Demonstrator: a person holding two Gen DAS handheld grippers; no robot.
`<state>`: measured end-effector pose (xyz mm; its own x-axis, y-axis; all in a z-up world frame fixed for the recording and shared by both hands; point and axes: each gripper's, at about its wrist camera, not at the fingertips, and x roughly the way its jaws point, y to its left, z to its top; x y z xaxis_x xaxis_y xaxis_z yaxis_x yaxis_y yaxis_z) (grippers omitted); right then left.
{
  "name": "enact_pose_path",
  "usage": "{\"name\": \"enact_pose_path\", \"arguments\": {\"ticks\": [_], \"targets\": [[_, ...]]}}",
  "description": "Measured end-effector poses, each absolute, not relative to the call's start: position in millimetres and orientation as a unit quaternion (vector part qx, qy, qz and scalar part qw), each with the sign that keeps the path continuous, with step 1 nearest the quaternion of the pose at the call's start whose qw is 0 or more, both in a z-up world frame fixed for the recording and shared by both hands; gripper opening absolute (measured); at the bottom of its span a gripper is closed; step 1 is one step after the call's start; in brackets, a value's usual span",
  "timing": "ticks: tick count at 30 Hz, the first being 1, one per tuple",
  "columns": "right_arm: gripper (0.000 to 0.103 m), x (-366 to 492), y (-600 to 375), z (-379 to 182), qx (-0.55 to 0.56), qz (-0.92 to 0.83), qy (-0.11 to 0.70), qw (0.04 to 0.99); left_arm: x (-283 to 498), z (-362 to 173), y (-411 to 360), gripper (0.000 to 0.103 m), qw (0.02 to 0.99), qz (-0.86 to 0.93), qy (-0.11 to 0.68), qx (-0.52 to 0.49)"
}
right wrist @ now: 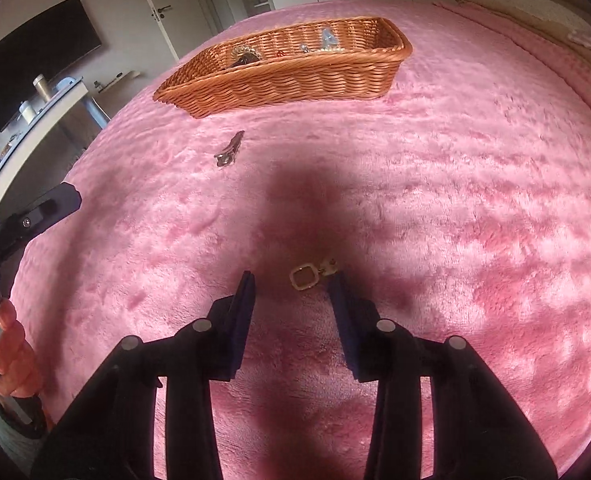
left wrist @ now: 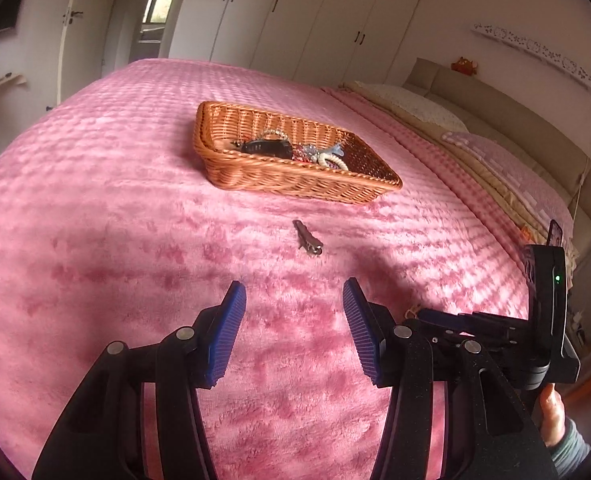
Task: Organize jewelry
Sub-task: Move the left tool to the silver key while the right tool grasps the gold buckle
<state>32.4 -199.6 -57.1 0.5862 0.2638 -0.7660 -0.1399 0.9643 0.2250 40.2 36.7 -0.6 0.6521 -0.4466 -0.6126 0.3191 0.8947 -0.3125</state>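
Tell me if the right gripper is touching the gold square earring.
Cannot tell. In the right wrist view, the earring lies between the open right gripper fingertips; its clasp end meets one fingertip's edge.

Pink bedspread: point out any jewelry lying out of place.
Two pieces lie loose outside the wicker basket: a dark hair clip on the bedspread in front of it, and a cream square-framed earring between the open right gripper fingers.

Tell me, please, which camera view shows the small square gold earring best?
The right wrist view: the earring lies in plain sight on the pink blanket, just ahead of the open right hand-held gripper. The left wrist view does not show it clearly.
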Motion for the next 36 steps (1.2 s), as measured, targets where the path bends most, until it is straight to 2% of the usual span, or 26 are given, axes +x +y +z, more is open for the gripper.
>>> {"name": "enact_pose_path", "arguments": {"ticks": [6, 9, 11, 20, 26, 32, 36], "targets": [[0.03, 40, -201, -58, 0.082, 0.097, 0.433, 0.892, 45, -13, 21, 0.049, 0.897, -0.22, 0.375, -0.08], [0.021, 45, -206, -58, 0.095, 0.09, 0.434, 0.892, 49, -17, 15, 0.049, 0.894, -0.224, 0.38, -0.078], [0.01, 49, -206, -58, 0.094, 0.082, 0.433, 0.893, 51, -18, 12, 0.049, 0.893, -0.227, 0.381, -0.077], [0.01, 79, -211, -44, 0.076, 0.081, 0.421, 0.9, 81, -15, -5, 0.049, 0.883, -0.234, 0.401, -0.064], [0.01, 123, -218, -46, 0.073, 0.101, 0.427, 0.895, 122, -22, -30, 0.048, 0.861, -0.221, 0.457, -0.041], [0.01, 130, -228, -55, 0.101, 0.131, 0.422, 0.892, 101, -11, -19, 0.047, 0.846, -0.22, 0.484, -0.037], [0.01, 127, -234, -56, 0.116, 0.139, 0.419, 0.89, 88, 17, -16, 0.047, 0.858, -0.226, 0.46, -0.041]]}}
